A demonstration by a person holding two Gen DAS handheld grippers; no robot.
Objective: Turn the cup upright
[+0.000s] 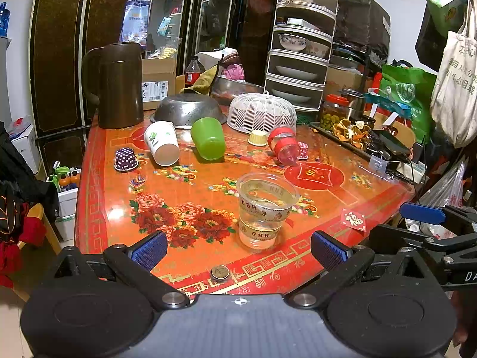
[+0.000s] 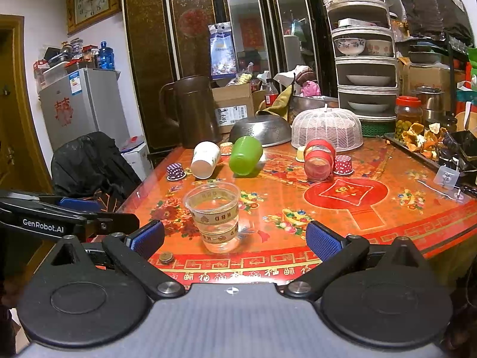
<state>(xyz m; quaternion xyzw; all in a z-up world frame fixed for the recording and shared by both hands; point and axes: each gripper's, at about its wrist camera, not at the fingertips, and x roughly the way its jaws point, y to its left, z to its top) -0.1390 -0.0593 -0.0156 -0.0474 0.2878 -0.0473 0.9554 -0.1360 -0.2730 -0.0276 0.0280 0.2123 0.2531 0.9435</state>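
- On the tabletop (image 1: 98, 208) ahead of my two grippers, a clear plastic cup (image 1: 263, 211) stands upright, mouth up, with gold printed bands around it. It sits on the red and orange floral cover, near the edge closest to me.
- My left gripper (image 1: 238, 252) has its blue-padded fingers (image 1: 149, 250) spread wide and holds nothing. The clear cup is just beyond the fingertips, between them and a little toward the right finger, touching neither.
- My right gripper (image 2: 235, 238) is also spread wide and empty. From its camera the clear cup (image 2: 214, 216) sits just past the fingertips, nearer the left finger, with a gap on both sides.
- A small round coin-like disc (image 1: 220, 272) lies on the tabletop border just in front of the left gripper, between its fingers.
- Farther beyond the fingers, a white paper cup (image 1: 162, 143) and a green cup (image 1: 208, 138) lie on their sides next to each other, bases toward me.
- To the right of those, a clear cup with red bands (image 1: 284, 144) also lies tipped over, base toward me.
- A purple polka-dot cupcake liner (image 1: 125, 158) stands upside down left of the white cup.
- Behind the fallen cups are an upturned metal colander (image 1: 187, 110), a white mesh food cover (image 1: 262, 113) and a tall dark brown jug (image 1: 119, 86).
- The right gripper's arm shows at the right edge of the left camera's view, beside the tabletop.
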